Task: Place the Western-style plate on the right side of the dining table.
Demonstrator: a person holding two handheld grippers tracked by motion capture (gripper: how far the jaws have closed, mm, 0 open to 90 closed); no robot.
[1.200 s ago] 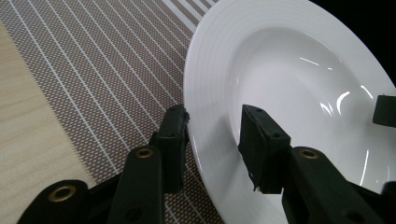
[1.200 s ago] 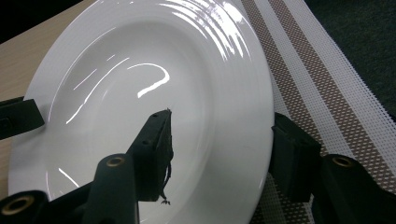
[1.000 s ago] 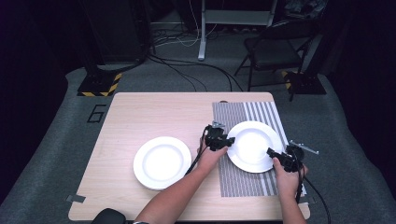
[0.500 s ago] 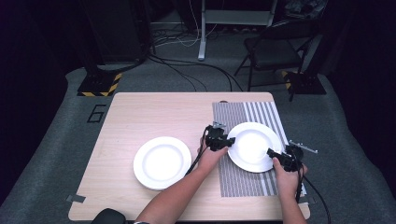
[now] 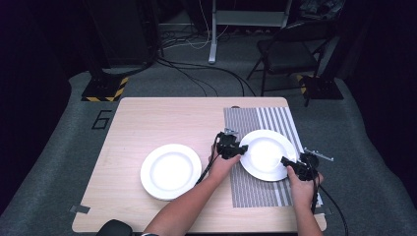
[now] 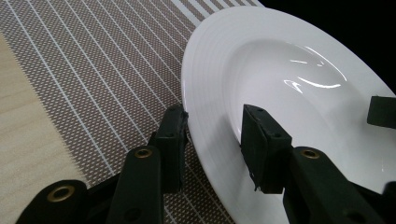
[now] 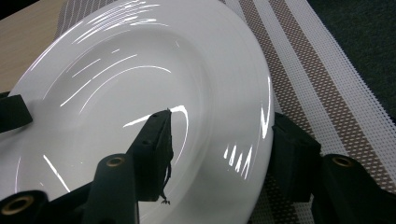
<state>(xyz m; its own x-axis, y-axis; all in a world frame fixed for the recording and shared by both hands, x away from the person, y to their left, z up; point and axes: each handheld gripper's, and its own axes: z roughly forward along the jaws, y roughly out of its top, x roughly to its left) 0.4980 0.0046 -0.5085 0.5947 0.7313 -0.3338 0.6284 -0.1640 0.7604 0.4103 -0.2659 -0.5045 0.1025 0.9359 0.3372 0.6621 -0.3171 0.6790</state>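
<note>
A wooden table [image 5: 162, 118] carries a striped mat [image 5: 275, 118] along its right edge. On it lies a plate [image 5: 265, 152], likely stiff, slick and breakable; its rim is the natural hold. The left gripper [image 5: 230, 146] and right gripper [image 5: 299, 167] straddle opposite rims, jaws apart.

Table brightly lit, surroundings dark; streaky glare on white plate [image 7: 140, 93]; close views sharp.

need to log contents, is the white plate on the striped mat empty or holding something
Empty. The round white ceramic plate on the brown striped placemat shows a bare glossy well in both gripper views, with just light reflections.
</note>
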